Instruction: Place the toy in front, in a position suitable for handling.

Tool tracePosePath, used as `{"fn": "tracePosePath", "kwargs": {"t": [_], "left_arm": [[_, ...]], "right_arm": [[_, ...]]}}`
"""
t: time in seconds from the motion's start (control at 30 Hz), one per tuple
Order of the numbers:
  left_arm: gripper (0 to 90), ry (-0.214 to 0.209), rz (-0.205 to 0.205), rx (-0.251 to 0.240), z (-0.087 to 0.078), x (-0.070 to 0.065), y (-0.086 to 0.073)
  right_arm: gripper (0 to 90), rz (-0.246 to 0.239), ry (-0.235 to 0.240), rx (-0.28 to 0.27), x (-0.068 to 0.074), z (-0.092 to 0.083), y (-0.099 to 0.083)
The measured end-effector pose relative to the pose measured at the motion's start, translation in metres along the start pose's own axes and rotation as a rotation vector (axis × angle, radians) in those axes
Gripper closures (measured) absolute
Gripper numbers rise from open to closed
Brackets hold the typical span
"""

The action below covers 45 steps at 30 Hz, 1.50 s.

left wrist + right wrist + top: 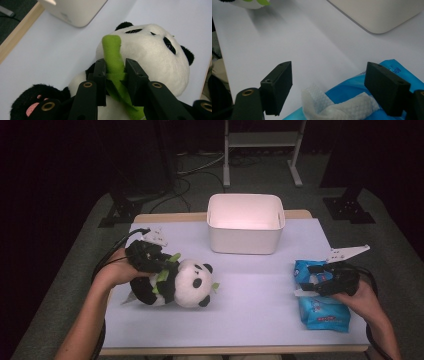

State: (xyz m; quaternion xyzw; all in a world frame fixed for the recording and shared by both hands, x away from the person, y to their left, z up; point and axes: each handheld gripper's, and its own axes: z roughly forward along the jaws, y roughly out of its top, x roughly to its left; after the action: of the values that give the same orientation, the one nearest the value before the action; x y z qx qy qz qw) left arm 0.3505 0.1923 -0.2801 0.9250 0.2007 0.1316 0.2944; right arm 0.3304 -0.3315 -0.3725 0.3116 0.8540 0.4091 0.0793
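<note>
Tabletop (250, 315) covered in a pale sheet; white bin (245, 223) standing empty at the middle of the far edge. Plush panda (175, 285) lying on its side near the left edge, not yet lifted clear as far as can be told. Blue wipes pack (320, 307) resting near the right edge, one white wipe (332, 106) pulled partly out of it.

Nothing in the bin yet; judged an early stage, both things probably bound for it.

Left tool (115, 75) clamped on the panda's green bamboo stalk (113, 53), hand reaching in low from the left edge. Right tool (329, 85) spread apart over the pack, wipe lying between the jaws untouched, forearm coming from the near right corner.
</note>
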Motion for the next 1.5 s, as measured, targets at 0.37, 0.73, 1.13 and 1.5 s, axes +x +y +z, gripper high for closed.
{"fn": "tracePosePath", "kwargs": {"t": [0.37, 0.73, 1.13, 1.5], "left_arm": [[71.5, -0.058, 0.064, -0.004, 0.028, -0.026, 0.052], [71.2, -0.109, 0.106, -0.015, 0.061, -0.048, 0.086], [71.0, -0.154, 0.078, -0.021, 0.094, -0.063, 0.101], [70.0, -0.16, 0.066, -0.003, 0.115, -0.072, 0.091]], "right_arm": [[21.3, 0.003, -0.007, -0.01, -0.001, -0.005, -0.001], [21.3, 0.001, -0.005, -0.014, -0.001, -0.008, -0.002], [21.3, 0.006, -0.008, -0.007, -0.003, -0.011, -0.005], [22.0, -0.022, -0.014, 0.055, 0.0, -0.011, -0.01]]}}
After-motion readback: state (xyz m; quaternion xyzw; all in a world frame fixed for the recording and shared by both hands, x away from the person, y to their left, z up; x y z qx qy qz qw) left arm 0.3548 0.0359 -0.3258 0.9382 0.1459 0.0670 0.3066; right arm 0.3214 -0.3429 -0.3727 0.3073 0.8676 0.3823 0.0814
